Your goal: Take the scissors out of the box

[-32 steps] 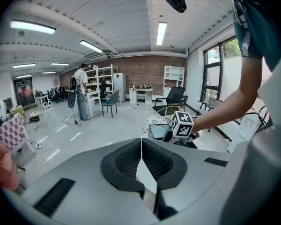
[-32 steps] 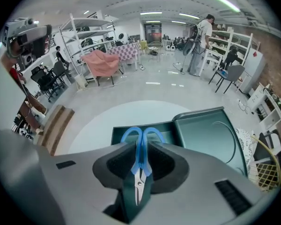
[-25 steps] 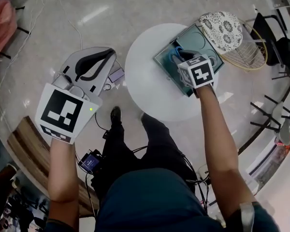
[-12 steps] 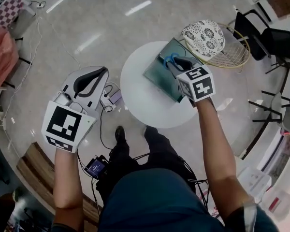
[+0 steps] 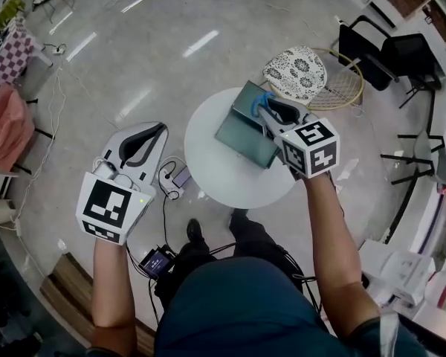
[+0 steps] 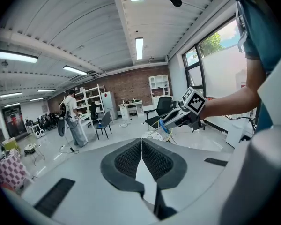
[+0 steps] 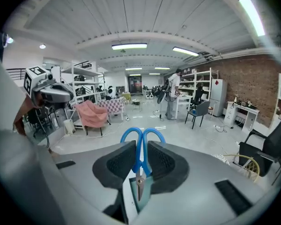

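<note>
Scissors (image 7: 140, 156) are pinched by the blue handles in the right tool (image 7: 140, 163), up over the box (image 5: 241, 125) on the bench (image 5: 223, 173). Left tool (image 6: 141, 156) is closed on nothing. That grip looks thin to me, so a quick swing could let them pivot or drop.

Pale grey left tongs (image 5: 157, 131) and right tongs (image 5: 266, 108) bear black-and-white marker cubes (image 5: 109, 208) and black ribbed pads (image 6: 126, 161).
</note>
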Demonstrator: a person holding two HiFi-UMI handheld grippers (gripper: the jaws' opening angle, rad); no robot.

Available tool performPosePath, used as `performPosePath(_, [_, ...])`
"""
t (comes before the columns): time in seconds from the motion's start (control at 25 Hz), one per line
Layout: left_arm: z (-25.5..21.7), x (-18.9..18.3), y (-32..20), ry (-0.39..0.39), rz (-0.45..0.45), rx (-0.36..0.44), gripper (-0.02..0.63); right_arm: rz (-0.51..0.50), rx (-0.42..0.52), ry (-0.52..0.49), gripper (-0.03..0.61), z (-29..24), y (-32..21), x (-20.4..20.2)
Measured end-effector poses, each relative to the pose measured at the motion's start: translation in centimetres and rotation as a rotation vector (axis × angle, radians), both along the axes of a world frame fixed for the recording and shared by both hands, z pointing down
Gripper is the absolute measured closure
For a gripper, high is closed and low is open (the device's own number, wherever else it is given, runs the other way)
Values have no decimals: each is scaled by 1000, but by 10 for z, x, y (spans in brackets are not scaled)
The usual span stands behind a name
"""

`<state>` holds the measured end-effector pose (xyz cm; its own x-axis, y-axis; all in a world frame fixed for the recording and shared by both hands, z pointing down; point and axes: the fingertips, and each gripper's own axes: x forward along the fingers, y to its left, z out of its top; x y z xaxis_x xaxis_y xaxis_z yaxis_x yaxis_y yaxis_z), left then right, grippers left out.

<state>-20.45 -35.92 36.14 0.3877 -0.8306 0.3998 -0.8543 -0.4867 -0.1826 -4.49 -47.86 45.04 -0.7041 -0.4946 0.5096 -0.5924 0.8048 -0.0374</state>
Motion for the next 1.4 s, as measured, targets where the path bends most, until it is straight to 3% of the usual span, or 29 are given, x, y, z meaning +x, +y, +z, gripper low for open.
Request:
performPosePath(0.72, [-108, 41, 50, 14, 90, 130, 591, 54, 221, -390, 479, -211, 107, 69])
performPosePath(0.96, [-120, 54, 69, 7, 124, 153, 591, 88, 253, -459, 479, -238, 140, 94])
performPosePath(1.4, [-124, 55, 75, 1, 157, 153, 591, 131, 251, -458, 479, -237, 153, 103])
